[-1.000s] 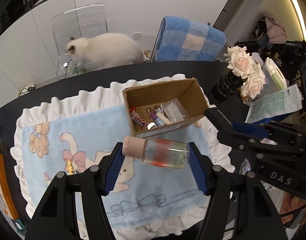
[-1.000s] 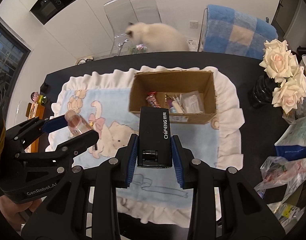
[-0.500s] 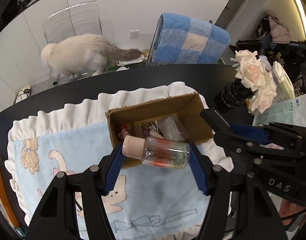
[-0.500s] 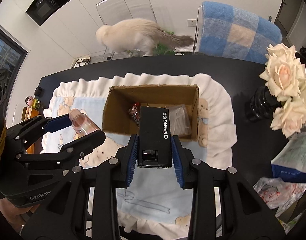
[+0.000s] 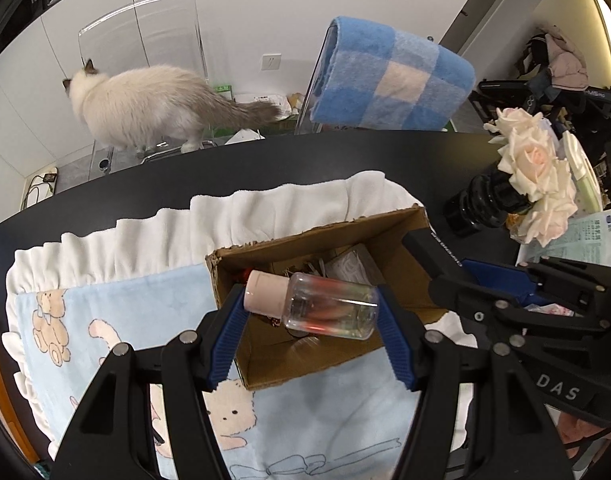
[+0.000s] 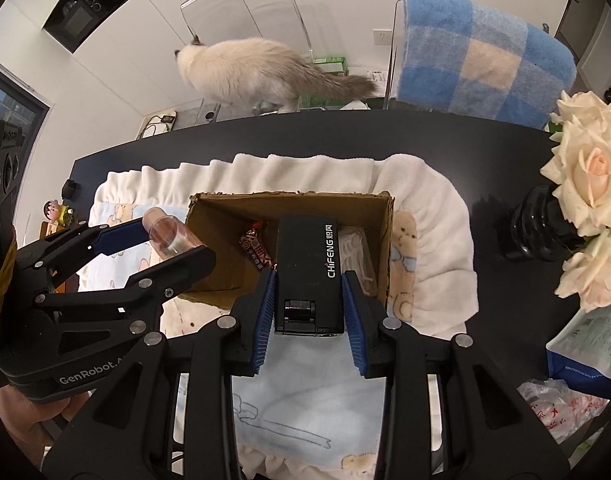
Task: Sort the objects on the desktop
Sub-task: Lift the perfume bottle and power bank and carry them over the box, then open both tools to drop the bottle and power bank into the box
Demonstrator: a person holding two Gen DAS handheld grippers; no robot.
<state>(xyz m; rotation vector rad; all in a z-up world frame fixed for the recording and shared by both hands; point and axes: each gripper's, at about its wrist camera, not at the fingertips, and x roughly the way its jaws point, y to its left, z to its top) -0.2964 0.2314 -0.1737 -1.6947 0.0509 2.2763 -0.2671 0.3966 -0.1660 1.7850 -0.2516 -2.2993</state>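
My left gripper [image 5: 309, 312] is shut on a clear bottle [image 5: 329, 310] with a pink cap, held sideways above the left part of an open cardboard box [image 5: 401, 240]. It also shows in the right wrist view [image 6: 165, 240]. My right gripper [image 6: 307, 300] is shut on a black CHIFENG box [image 6: 307, 272], held over the near edge of the cardboard box [image 6: 209, 224]. The box holds a red wrapper [image 6: 255, 246] and clear packets [image 6: 357, 248], partly hidden.
The box sits on a blue cartoon towel [image 6: 285, 408] with white frills on a black table [image 6: 445, 148]. A black vase of roses [image 6: 577, 184] stands right, with papers and bags [image 6: 585, 336] near it. A cat [image 6: 249, 68] walks behind the table by clear chairs.
Both grippers have moved forward with their objects and now hang over the cardboard box. The cat has turned and walked left.
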